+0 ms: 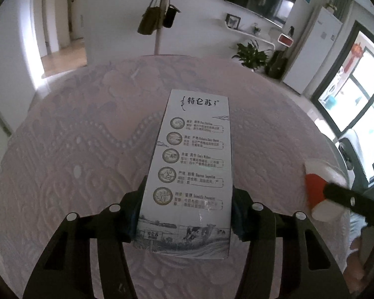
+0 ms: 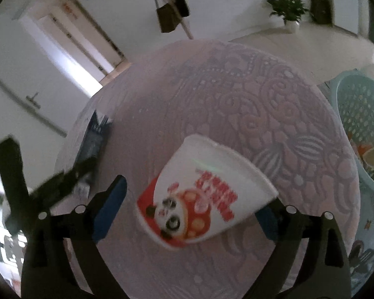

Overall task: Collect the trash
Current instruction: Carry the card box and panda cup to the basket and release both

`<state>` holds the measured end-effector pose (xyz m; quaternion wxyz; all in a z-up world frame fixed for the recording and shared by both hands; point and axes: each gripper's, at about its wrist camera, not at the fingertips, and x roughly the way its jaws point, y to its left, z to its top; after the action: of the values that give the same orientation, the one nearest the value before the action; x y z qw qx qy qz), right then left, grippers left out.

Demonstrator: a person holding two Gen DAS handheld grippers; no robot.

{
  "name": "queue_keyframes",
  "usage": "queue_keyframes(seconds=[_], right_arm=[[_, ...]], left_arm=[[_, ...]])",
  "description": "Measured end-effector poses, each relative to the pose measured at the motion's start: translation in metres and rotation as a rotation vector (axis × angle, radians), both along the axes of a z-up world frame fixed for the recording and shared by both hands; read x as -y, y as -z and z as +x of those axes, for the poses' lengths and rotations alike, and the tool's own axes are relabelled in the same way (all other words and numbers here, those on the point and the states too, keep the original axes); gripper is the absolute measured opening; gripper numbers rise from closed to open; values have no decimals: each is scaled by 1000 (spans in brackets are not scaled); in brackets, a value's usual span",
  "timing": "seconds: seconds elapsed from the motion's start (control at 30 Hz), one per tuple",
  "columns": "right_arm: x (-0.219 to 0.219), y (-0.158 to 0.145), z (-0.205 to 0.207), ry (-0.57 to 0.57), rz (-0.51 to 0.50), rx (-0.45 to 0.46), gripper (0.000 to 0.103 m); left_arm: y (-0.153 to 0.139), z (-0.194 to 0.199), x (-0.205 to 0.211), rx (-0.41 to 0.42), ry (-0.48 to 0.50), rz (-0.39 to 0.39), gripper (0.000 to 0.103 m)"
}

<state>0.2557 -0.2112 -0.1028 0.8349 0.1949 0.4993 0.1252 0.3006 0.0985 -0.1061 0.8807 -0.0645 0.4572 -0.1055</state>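
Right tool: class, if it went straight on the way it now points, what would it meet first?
Most likely the paper cup lying on its side between the right tool's open fingers; past it, only the patterned tablecloth, though depth is uncertain.

White walls [image 1: 107, 12], a coat stand [image 1: 159, 32], and seemingly daylit glass doors [image 1: 356, 94].
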Motion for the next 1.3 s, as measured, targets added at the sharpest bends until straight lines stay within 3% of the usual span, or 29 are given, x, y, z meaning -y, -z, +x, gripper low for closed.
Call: queue_keyframes(seconds=[0.1, 0.17, 0.27, 0.4, 0.57, 0.77, 0.97, 1.17, 1.3], right_arm=[[-6, 1, 6, 0, -45, 13, 89], [-13, 1, 3, -18, -66, 39, 69], [-26, 2, -4, -76, -96, 80, 54], [-28, -4, -15, -102, -100, 130, 52], [-12, -34, -34, -80, -109, 241, 52], [39, -74, -49, 38, -142, 356, 52], [108, -93, -67, 202, -226, 431, 52], [198, -82, -71, 371, -200, 403, 52], [249, -60, -67, 465, -193, 349, 52]], left_arm=[[2, 0, 0, 5, -13, -11, 53], [3, -3, 2, 8, -21, -27, 53], [2, -14, 4, 28, -10, -69, 53], [-8, -27, 9, 76, 7, -93, 53], [-34, -45, 25, 150, 57, -117, 53], [-73, -60, 69, 233, 148, -148, 53], [-93, -58, 139, 264, 252, -170, 53], [-100, -41, 222, 265, 368, -198, 53], [-86, -22, 282, 230, 438, -217, 53]])
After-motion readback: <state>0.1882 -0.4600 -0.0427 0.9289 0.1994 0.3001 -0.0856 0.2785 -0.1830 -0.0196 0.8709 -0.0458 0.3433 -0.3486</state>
